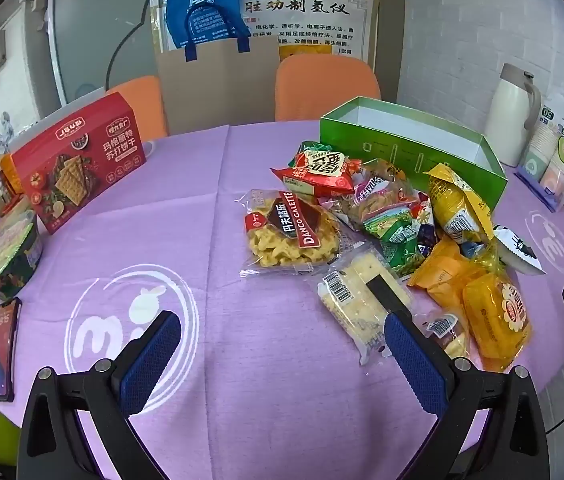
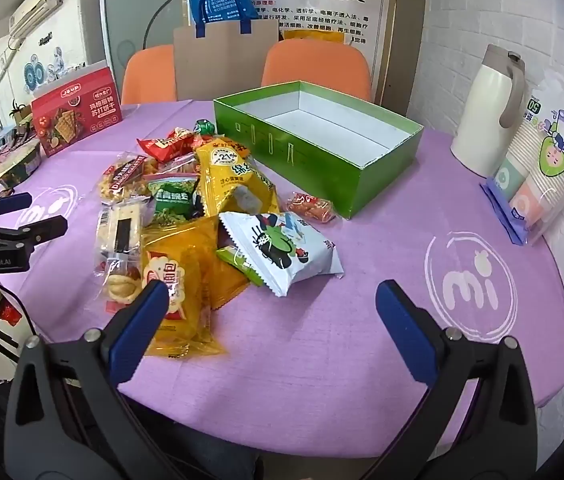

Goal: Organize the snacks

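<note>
A pile of snack packets lies on the purple tablecloth in front of an open, empty green box. The pile holds a Danco Galette packet, a clear cracker packet, yellow packets and a white packet. A small red packet lies apart beside the box. My left gripper is open and empty, just left of the cracker packet. My right gripper is open and empty, just in front of the white packet.
A red biscuit box stands at the table's far left. A round tin and a phone lie at the left edge. A white thermos and a pack of paper cups stand at the right. Two orange chairs stand behind the table.
</note>
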